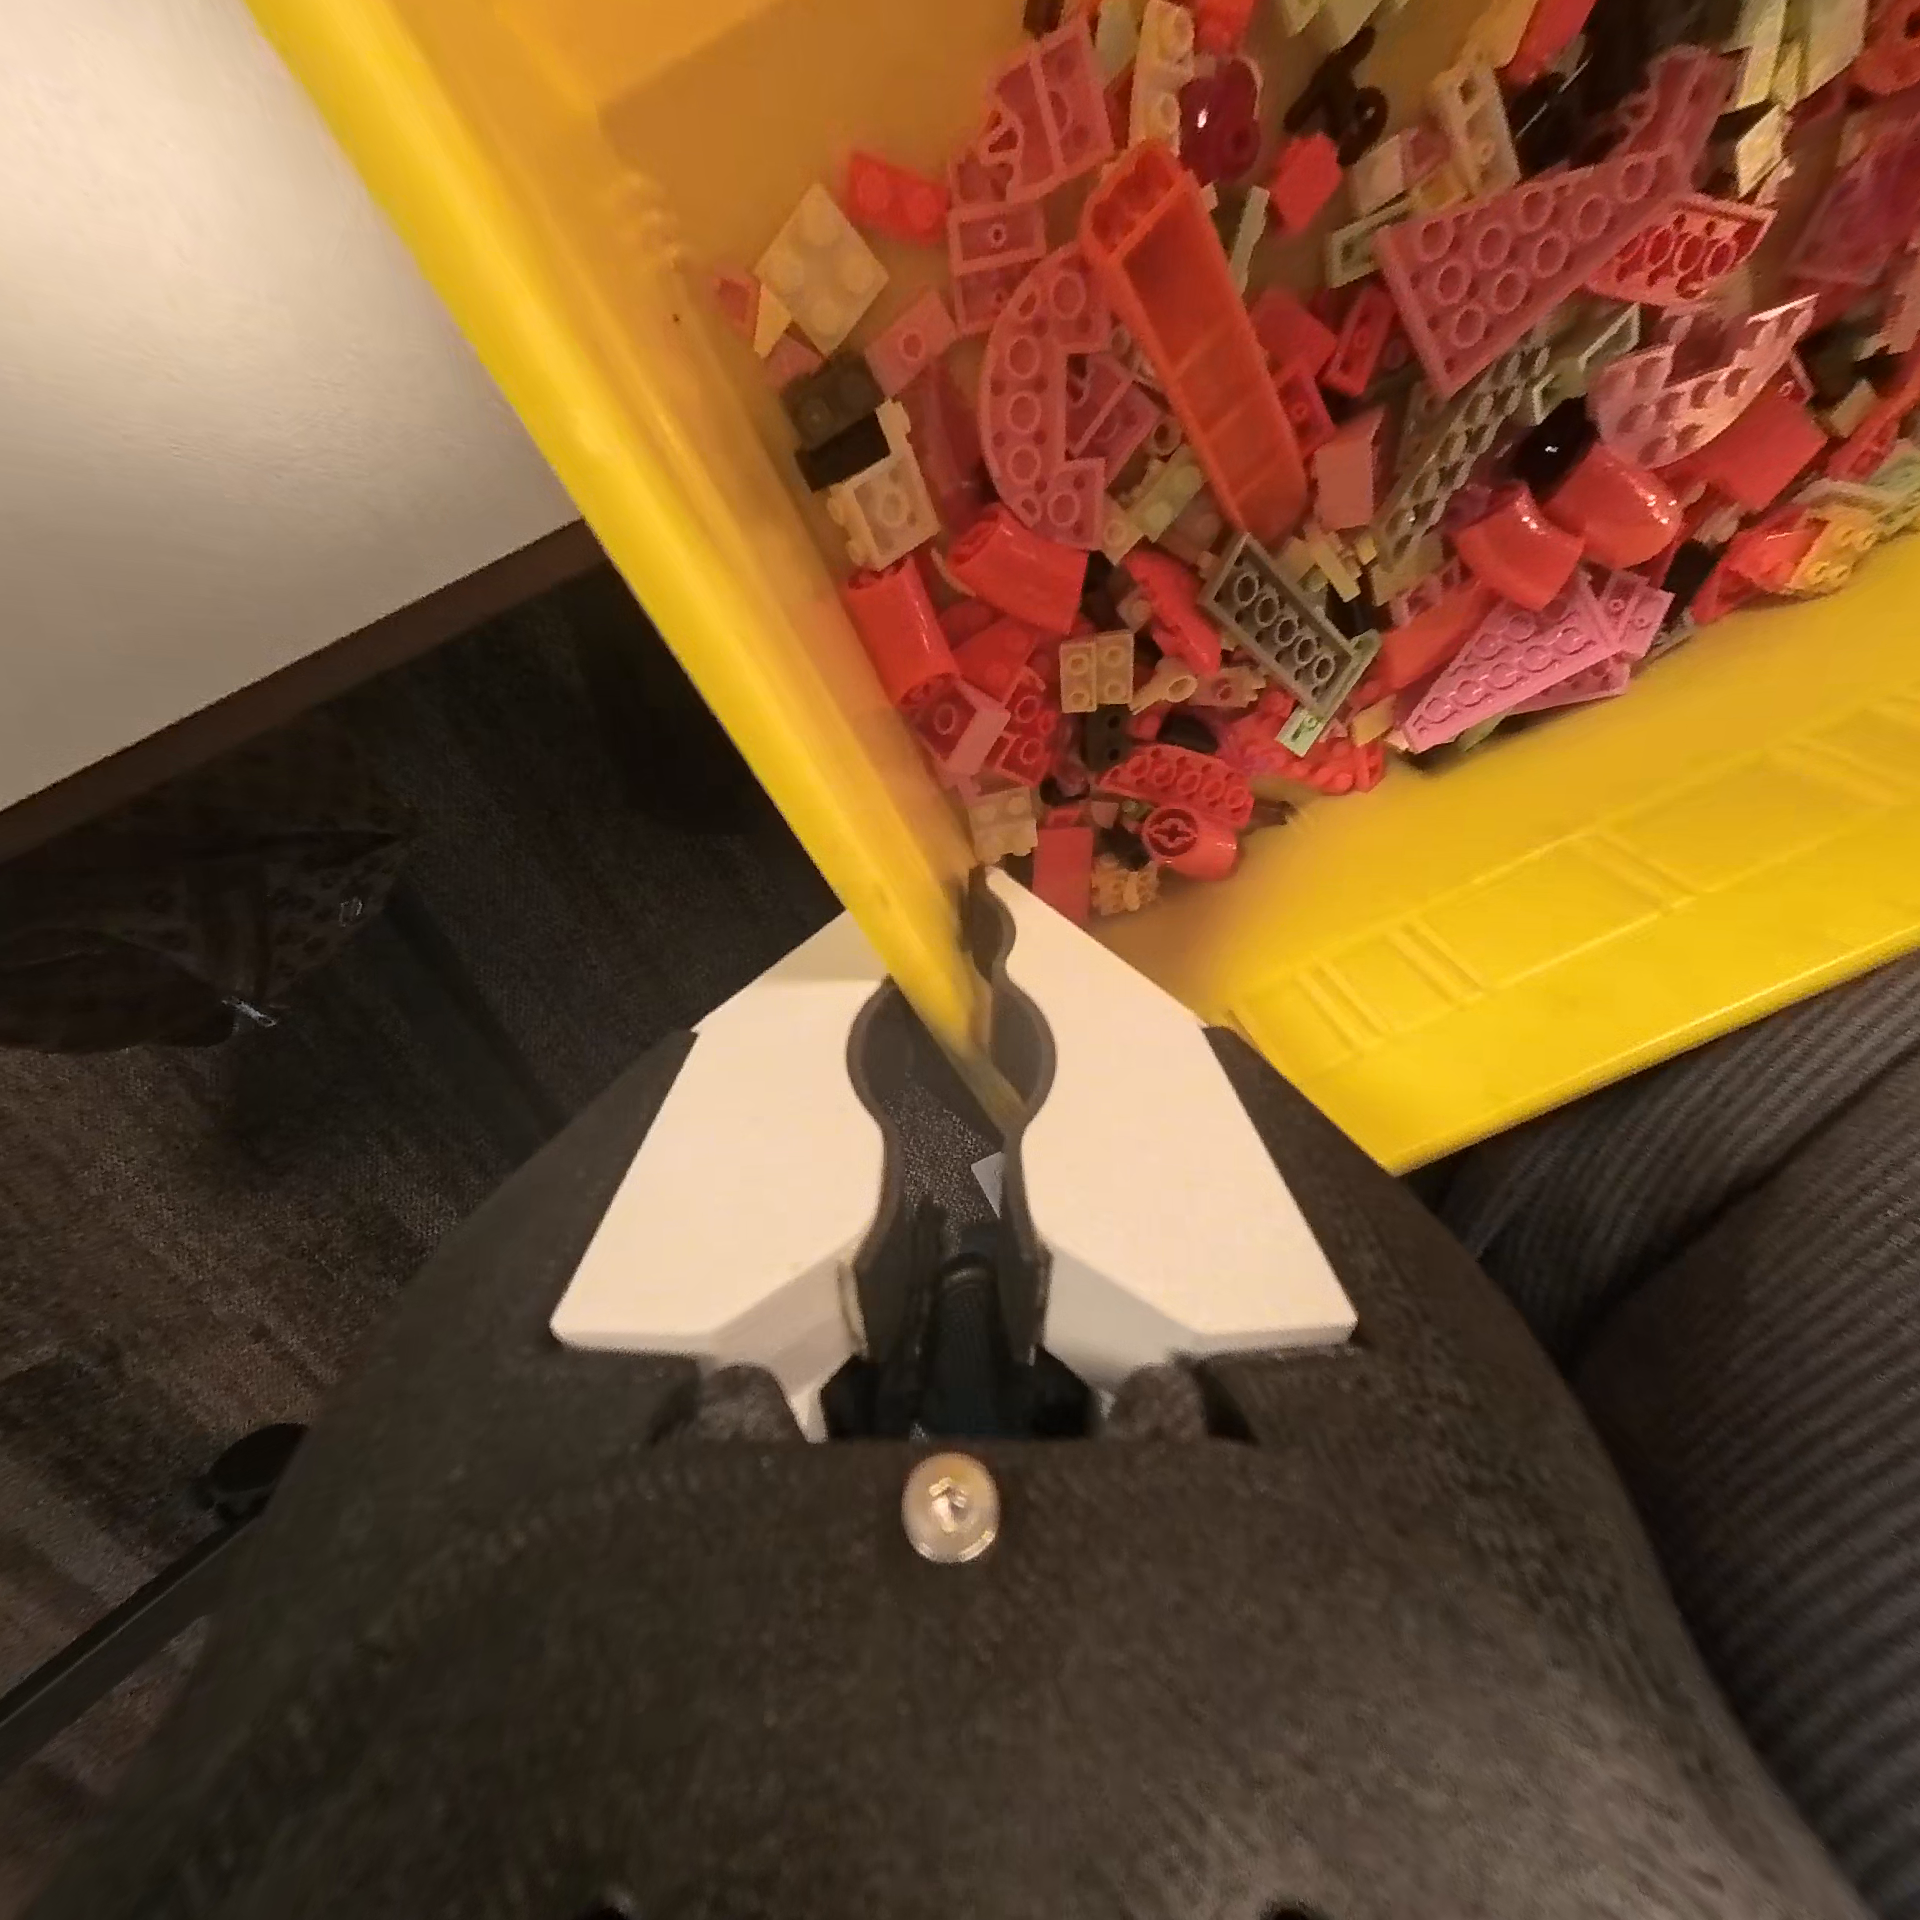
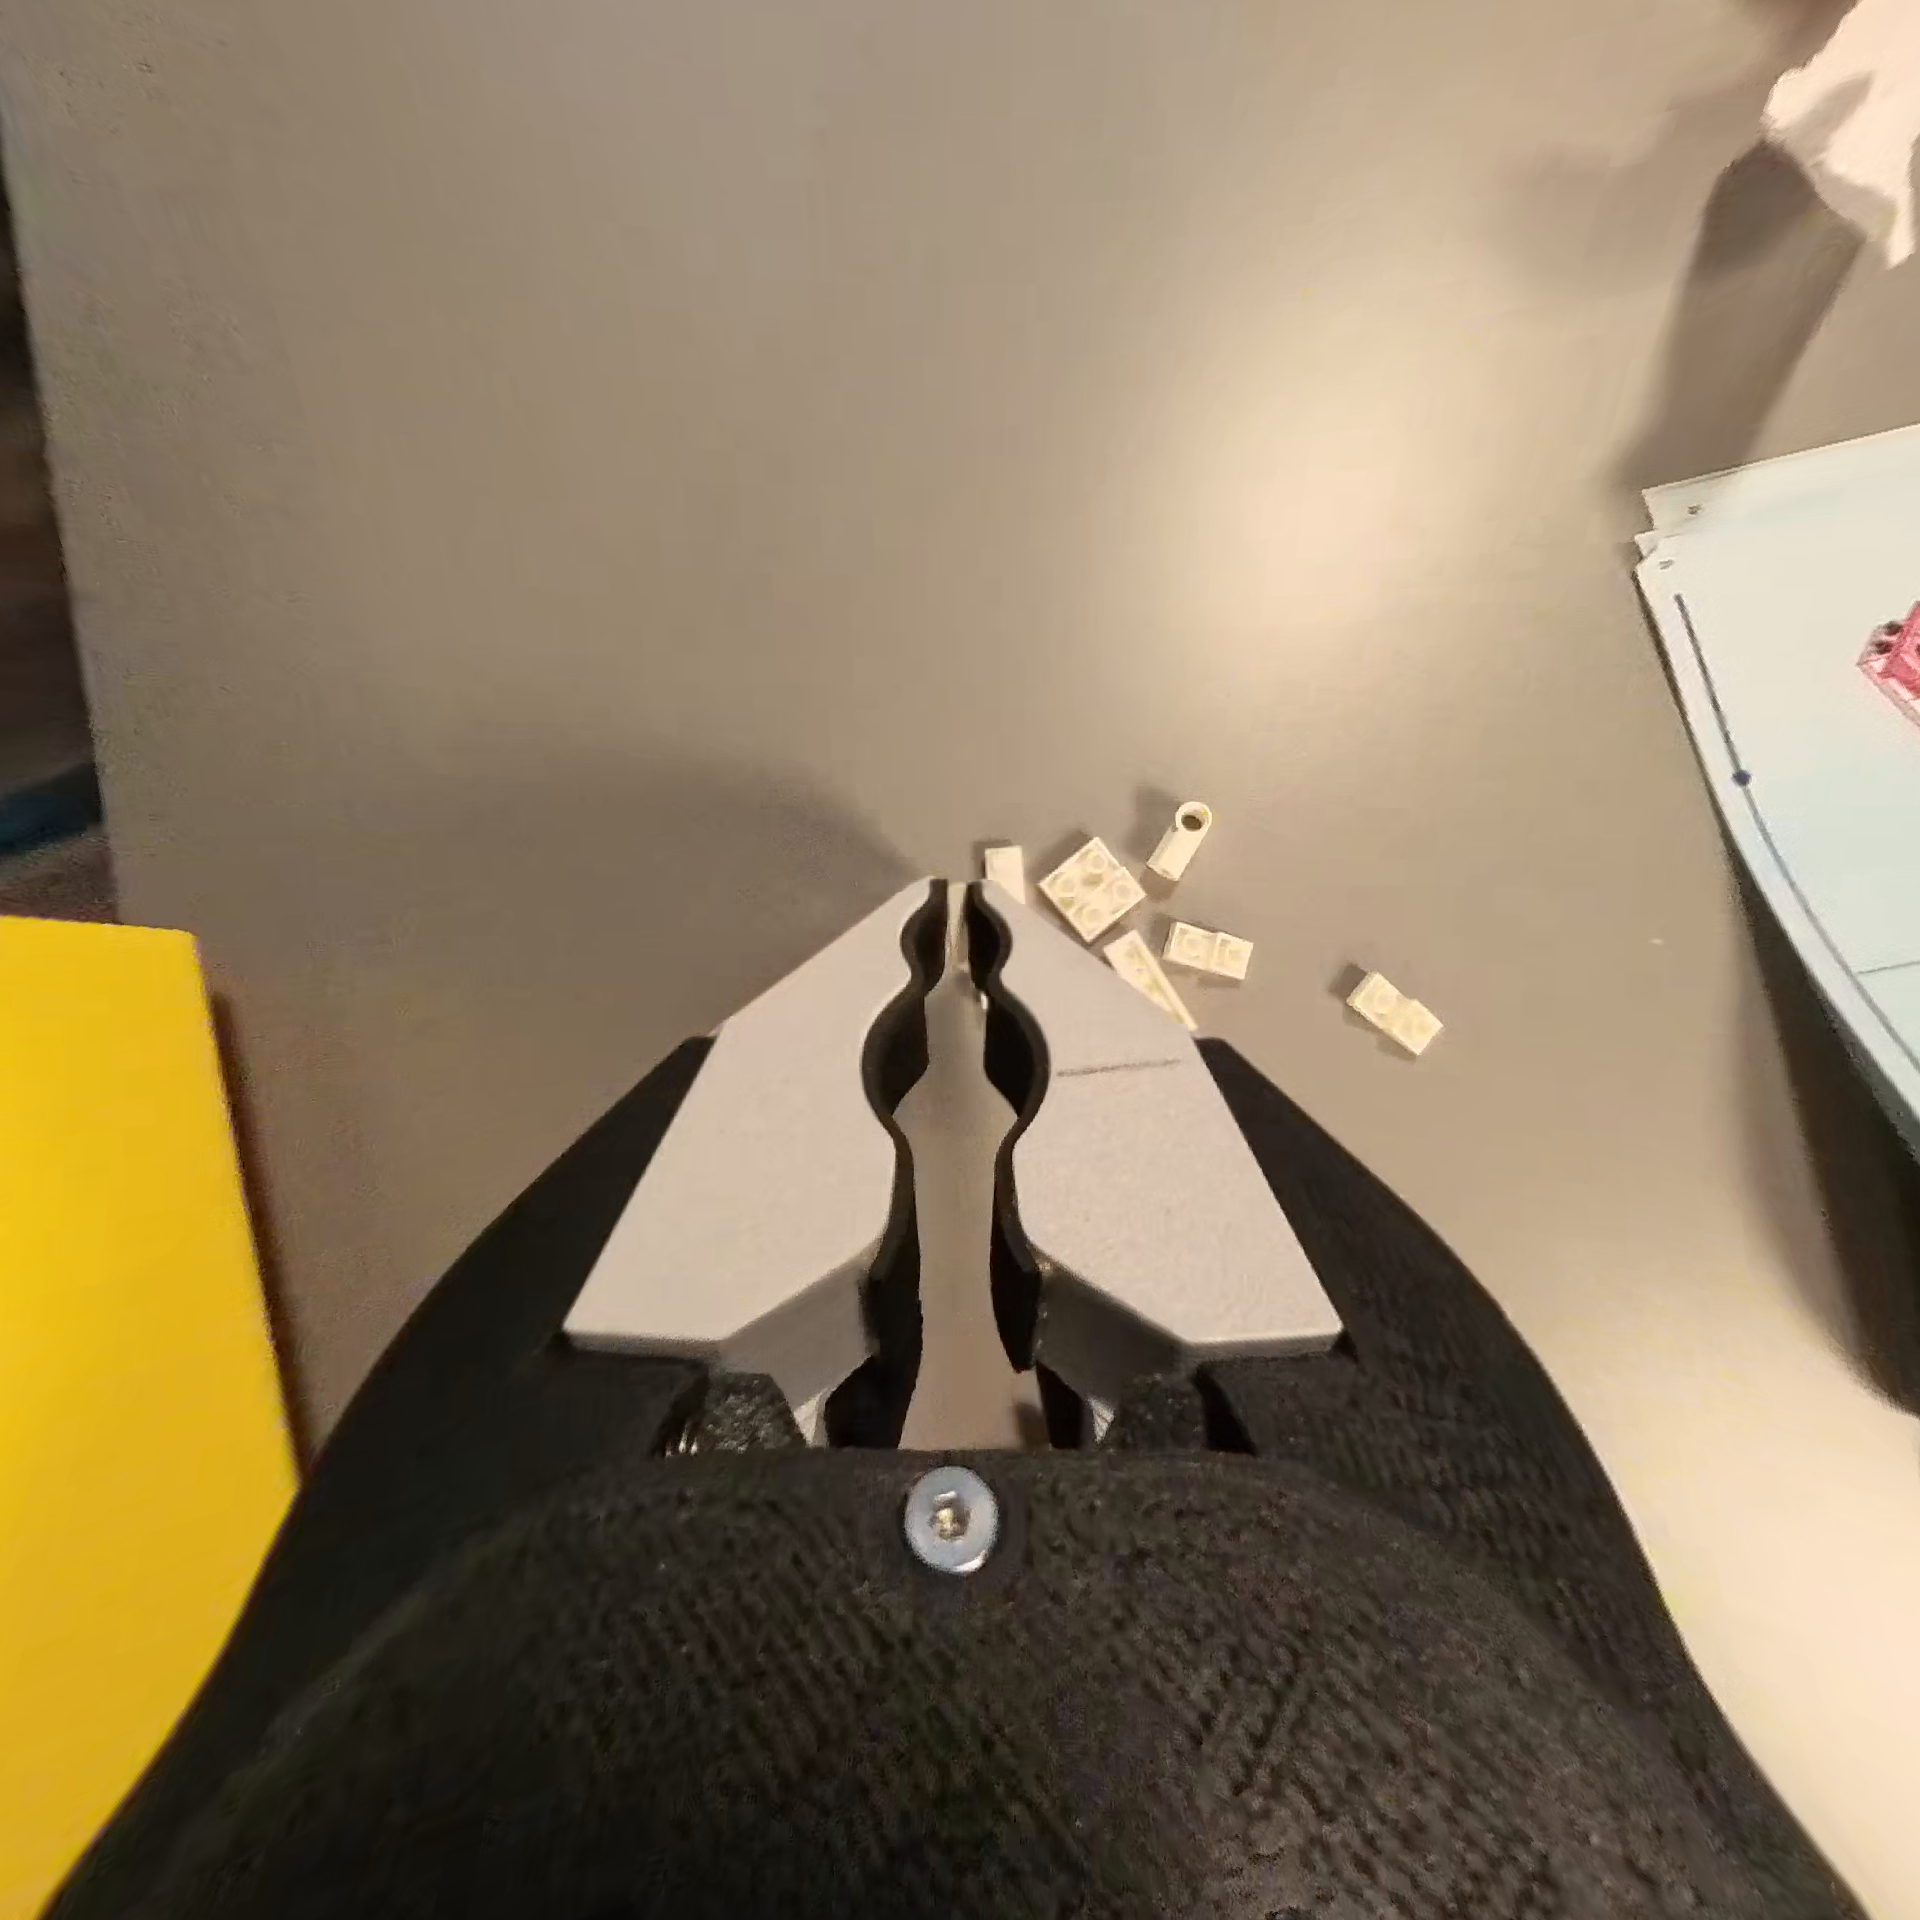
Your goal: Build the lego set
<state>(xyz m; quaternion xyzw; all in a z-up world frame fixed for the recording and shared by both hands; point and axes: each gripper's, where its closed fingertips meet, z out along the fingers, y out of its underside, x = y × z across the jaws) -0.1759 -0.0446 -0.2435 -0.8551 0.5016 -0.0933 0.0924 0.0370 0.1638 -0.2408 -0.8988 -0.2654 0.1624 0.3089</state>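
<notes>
Left gripper (image 1: 961, 914): jaws narrow, clamped on the rim of a yellow plastic bin (image 1: 727, 582), the wall edge running down between the dark pads.

Bin contents: a loose heap of toy building bricks (image 1: 1299, 468), mostly red and pink, with some cream, grey and black; a long red curved piece (image 1: 1195, 332) lies on top. No brand lettering can be made out on the studs.

Below the bin, left wrist view only: dark carpet (image 1: 260, 1039), a white panel (image 1: 208, 312), ribbed grey fabric (image 1: 1714, 1299).

Right gripper (image 2: 956, 891): jaws almost together over a beige table (image 2: 727, 416); something thin and pale may sit between the tips, too blurred to call.

Just right of the tips: small cream bricks (image 2: 1091, 888) and a cream tube piece (image 2: 1182, 840).

Right wrist view only: pale sheets (image 2: 1818, 831) with a pink brick (image 2: 1896, 665), white crumpled cloth or paper (image 2: 1849, 135), the bin's yellow side at left.
</notes>
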